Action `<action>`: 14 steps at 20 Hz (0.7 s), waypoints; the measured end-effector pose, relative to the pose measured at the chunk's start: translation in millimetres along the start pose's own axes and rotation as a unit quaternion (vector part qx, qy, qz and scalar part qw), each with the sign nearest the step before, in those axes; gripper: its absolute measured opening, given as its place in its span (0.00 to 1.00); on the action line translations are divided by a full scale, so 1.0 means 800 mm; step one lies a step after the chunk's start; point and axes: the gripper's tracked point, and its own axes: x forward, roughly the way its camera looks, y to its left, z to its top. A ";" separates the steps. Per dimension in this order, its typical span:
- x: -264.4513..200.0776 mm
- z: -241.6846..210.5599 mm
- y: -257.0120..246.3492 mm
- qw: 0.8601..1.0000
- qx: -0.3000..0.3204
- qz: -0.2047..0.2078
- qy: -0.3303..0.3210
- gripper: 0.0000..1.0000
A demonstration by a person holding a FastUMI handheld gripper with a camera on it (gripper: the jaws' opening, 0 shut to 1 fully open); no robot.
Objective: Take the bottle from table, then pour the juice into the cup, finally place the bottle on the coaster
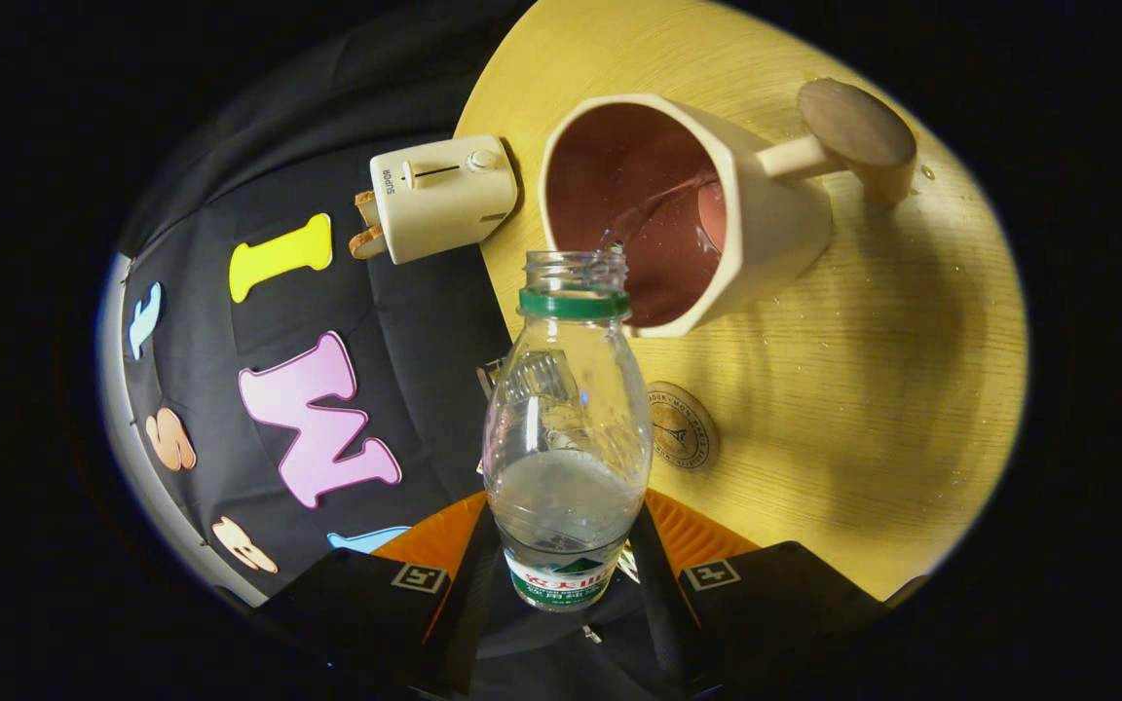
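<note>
- The bottle (566, 428) is a clear plastic one with a green neck ring and no cap. It sits between the two fingers of the gripper (561, 570) and points away from them, toward the cup.
- Some clear liquid lies in the lower part of the bottle, near the label. A thin stream leaves the open mouth and goes into the cup.
- The jaws are pinching the bottle at its labelled base — one finger on each side, both against the plastic.
- The cup (766, 219) is cream outside and reddish-brown inside, with angular walls. It stands on the bench (873, 389) just beyond the bottle mouth, and its opening faces the camera. Liquid shows against its inner wall.
- The cup handle ends in a round wooden disc, on the side away from the bottle.
- The coaster (683, 426) is a small round brown disc with a printed mark. It lies flat on the bench just beside the bottle body, nearer to the fingers than the cup; nothing stands on it.
- A cream toaster (439, 195) with bread slices in it stands at the bench edge, beside the cup.
- A few small drops lie on the light wood of the bench.
</note>
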 end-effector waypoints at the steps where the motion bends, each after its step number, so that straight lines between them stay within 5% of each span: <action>1: -0.001 0.000 0.001 1.000 0.005 0.002 0.000 0.73; 14: -0.009 0.007 0.018 0.996 0.083 0.025 -0.001 0.73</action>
